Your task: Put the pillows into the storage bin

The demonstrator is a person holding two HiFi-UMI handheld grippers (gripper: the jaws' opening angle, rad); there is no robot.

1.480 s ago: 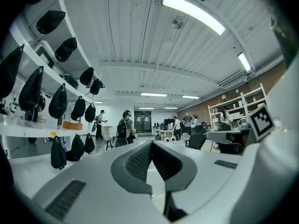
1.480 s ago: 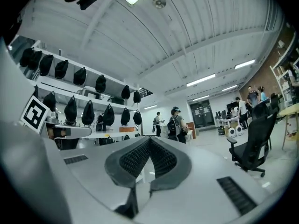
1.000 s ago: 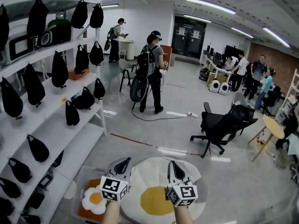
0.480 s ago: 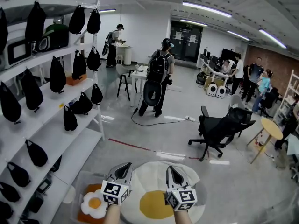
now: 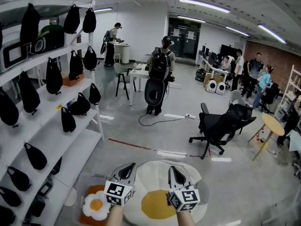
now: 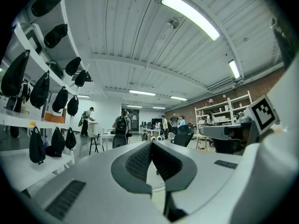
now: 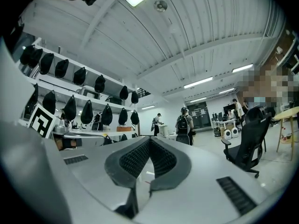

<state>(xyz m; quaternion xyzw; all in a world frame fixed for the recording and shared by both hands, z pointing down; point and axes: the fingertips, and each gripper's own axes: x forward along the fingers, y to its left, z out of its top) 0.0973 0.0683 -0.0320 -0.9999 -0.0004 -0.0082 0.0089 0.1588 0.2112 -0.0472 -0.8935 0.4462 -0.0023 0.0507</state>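
In the head view, the left gripper [image 5: 128,166] and the right gripper [image 5: 173,170] are hovering side by side, both pointing away from the person. Each one's jaws are pressing together with nothing between them. Directly beneath and just ahead of both pairs of jaws, a large fried-egg pillow [image 5: 157,204] is lying flat on the floor, its yellow yolk sitting between the two grippers. To the left of the left jaws, a small egg-shaped pillow [image 5: 95,205] is resting on something orange inside what looks like a clear storage bin [image 5: 79,186]. Further left of the jaws, white shelves [image 5: 51,135] are carrying black bags. Far ahead of the jaws, a person with a backpack [image 5: 160,66] is standing, and a black office chair [image 5: 220,128] is sitting ahead and to the right.

In the left gripper view, the left gripper [image 6: 150,146] is pointing across the room, its ribbed pads meeting at the tip and holding nothing. No pillow is showing here.

In the right gripper view, the right gripper [image 7: 149,142] is doing likewise: jaws closed, empty, with the shelves to their left and the chair [image 7: 250,139] to their right.
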